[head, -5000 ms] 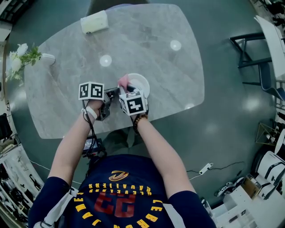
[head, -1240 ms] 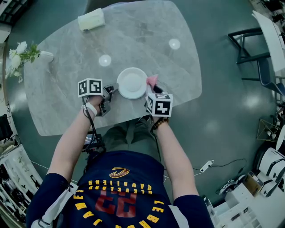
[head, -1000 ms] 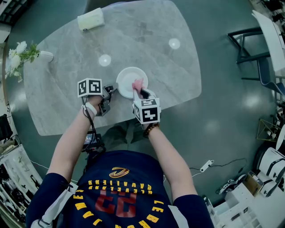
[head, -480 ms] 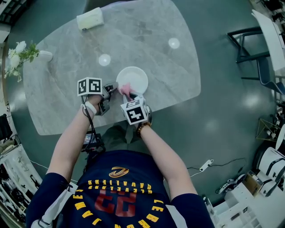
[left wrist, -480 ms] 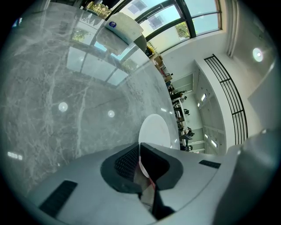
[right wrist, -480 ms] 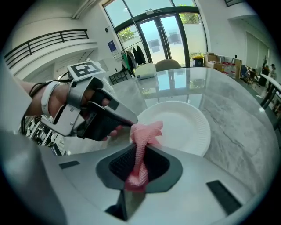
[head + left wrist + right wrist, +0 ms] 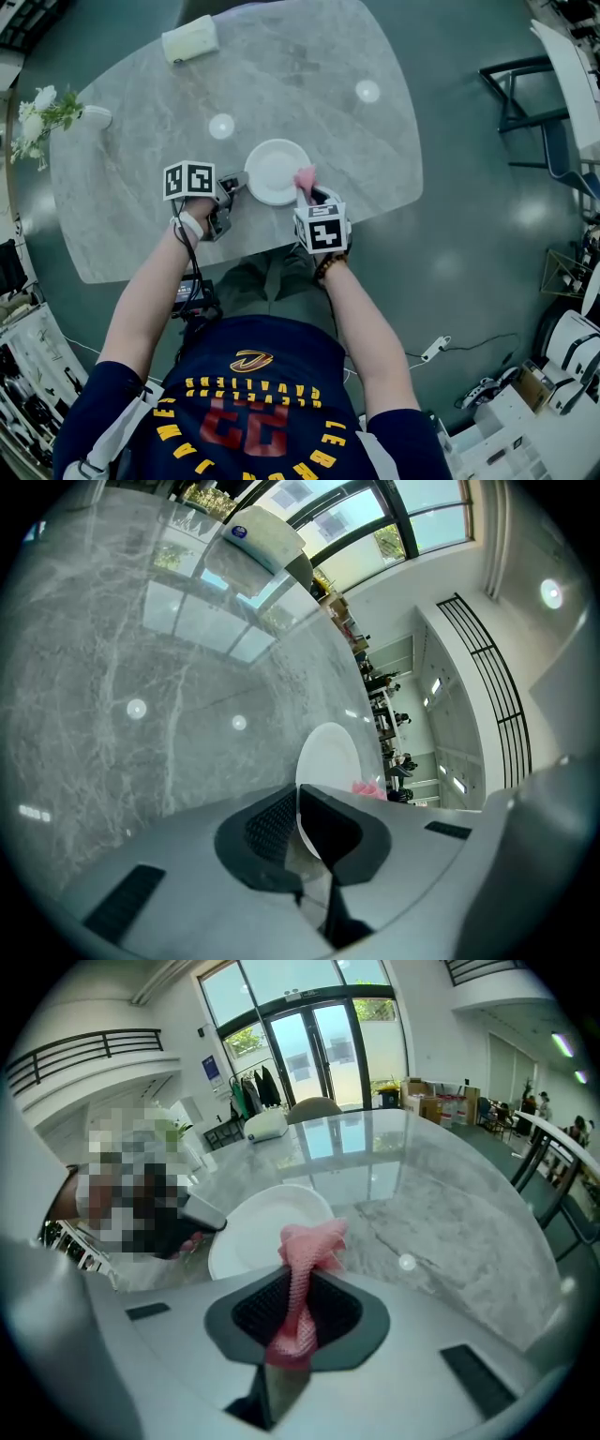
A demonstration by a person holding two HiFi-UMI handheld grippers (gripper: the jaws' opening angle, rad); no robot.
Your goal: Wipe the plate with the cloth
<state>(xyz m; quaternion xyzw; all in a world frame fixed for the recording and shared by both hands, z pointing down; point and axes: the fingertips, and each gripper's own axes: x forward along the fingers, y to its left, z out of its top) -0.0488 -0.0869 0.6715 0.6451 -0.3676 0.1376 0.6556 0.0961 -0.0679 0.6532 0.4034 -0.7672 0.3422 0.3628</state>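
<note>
A white plate (image 7: 275,172) lies on the grey marble table (image 7: 309,84) near its front edge. My left gripper (image 7: 234,184) is shut on the plate's left rim; in the left gripper view the plate (image 7: 328,761) runs edge-on between the jaws. My right gripper (image 7: 307,190) is shut on a pink cloth (image 7: 305,177) at the plate's right rim. The right gripper view shows the cloth (image 7: 307,1258) bunched between the jaws, above the plate (image 7: 267,1227).
A pale tissue box (image 7: 191,40) stands at the table's far left. A white vase with flowers (image 7: 52,112) is at the left edge. A dark chair (image 7: 525,103) stands to the right of the table. The table edge lies just behind both grippers.
The right gripper swept the pink cloth from the plate's right rim across to its left side, then back to the right rim. The left gripper and plate stayed put.
</note>
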